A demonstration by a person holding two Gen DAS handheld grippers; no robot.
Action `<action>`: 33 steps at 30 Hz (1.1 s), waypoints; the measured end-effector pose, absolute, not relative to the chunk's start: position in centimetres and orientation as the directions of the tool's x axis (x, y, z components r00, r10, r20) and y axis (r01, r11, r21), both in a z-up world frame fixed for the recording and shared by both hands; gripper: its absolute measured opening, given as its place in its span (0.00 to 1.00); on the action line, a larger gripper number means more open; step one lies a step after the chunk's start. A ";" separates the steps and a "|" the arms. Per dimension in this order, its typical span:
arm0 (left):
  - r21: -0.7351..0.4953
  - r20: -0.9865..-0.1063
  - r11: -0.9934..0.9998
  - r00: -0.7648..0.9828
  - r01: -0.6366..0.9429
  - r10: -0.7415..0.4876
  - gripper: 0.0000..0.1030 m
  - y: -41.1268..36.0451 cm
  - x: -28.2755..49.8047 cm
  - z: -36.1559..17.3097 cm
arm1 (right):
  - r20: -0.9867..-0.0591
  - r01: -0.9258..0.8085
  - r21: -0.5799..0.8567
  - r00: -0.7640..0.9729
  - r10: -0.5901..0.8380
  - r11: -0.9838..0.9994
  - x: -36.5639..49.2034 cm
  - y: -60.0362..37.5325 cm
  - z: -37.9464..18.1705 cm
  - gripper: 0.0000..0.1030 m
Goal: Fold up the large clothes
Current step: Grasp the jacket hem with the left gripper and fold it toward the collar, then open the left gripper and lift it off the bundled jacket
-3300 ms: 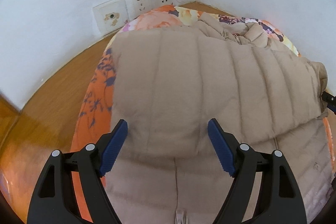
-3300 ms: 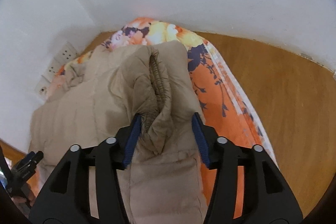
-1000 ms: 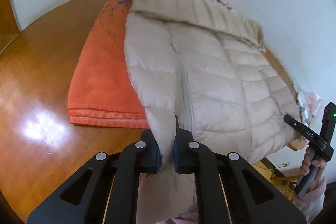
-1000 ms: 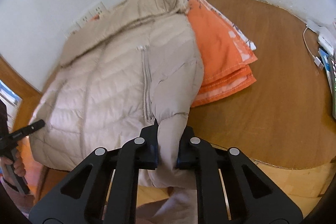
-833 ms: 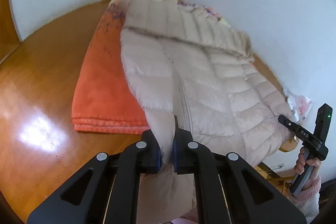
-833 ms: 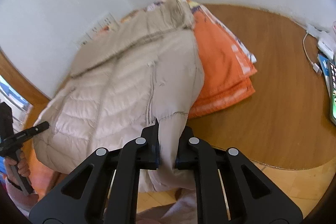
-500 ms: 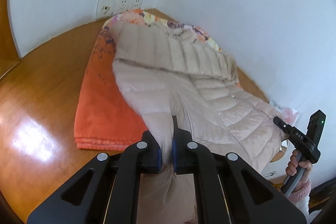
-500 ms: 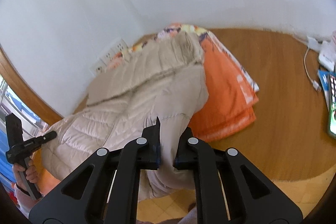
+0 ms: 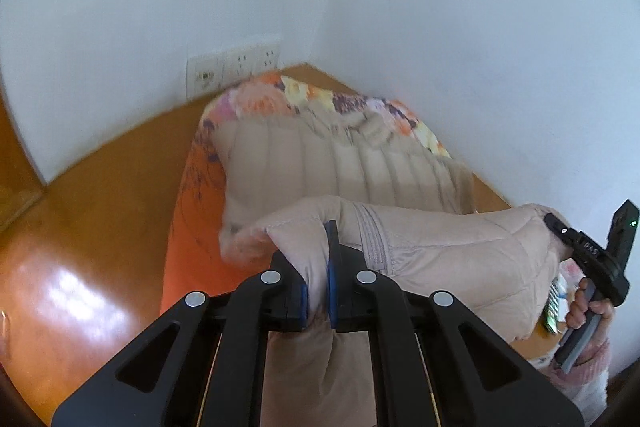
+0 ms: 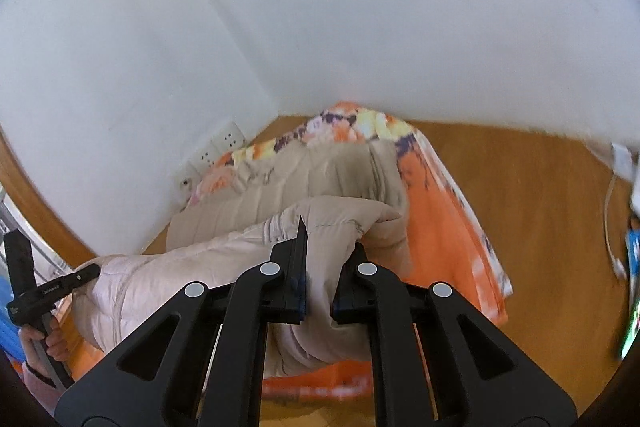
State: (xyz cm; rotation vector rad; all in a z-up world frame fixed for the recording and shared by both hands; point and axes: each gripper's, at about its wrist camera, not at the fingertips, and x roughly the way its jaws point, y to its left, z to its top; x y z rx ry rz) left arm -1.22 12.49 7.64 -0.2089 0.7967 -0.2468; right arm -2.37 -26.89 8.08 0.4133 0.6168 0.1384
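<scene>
A beige quilted puffer jacket (image 9: 320, 163) lies on a folded orange floral blanket (image 9: 192, 227) in the corner of a wooden table. My left gripper (image 9: 318, 283) is shut on the jacket's lower hem corner and holds it lifted above the rest of the jacket. My right gripper (image 10: 318, 283) is shut on the other hem corner of the jacket (image 10: 340, 223), also lifted. The raised hem stretches between both grippers, doubling over the upper part. The right gripper also shows in the left wrist view (image 9: 556, 227), and the left gripper in the right wrist view (image 10: 90, 273).
White walls meet in a corner behind the blanket, with wall sockets (image 9: 234, 67) low on the left wall. The wooden tabletop (image 10: 540, 211) extends to the right, with a white cable (image 10: 612, 211) and devices at its far right edge.
Both grippers closed on the jacket's hem corners, lifted the hem off the table edge and carried it forward over the upper part of the jacket.
</scene>
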 end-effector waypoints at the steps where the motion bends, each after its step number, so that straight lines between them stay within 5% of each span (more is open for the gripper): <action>1: -0.271 -0.676 0.953 0.678 0.135 -0.288 0.07 12.4 -0.5 7.8 | -0.531 -0.009 0.408 0.811 0.246 0.913 -1.2 -26.8 8.2 0.09; 22: -0.060 -0.787 0.998 0.617 -0.031 -0.028 0.11 8.6 14.5 0.0 | -0.658 -0.086 0.245 0.717 0.231 0.966 15.3 -25.0 1.4 0.14; 33: -0.037 -0.834 0.997 0.552 -0.073 0.010 0.14 8.5 17.5 -3.1 | -0.727 -0.119 0.147 0.660 0.189 0.982 19.1 -23.4 -3.8 0.18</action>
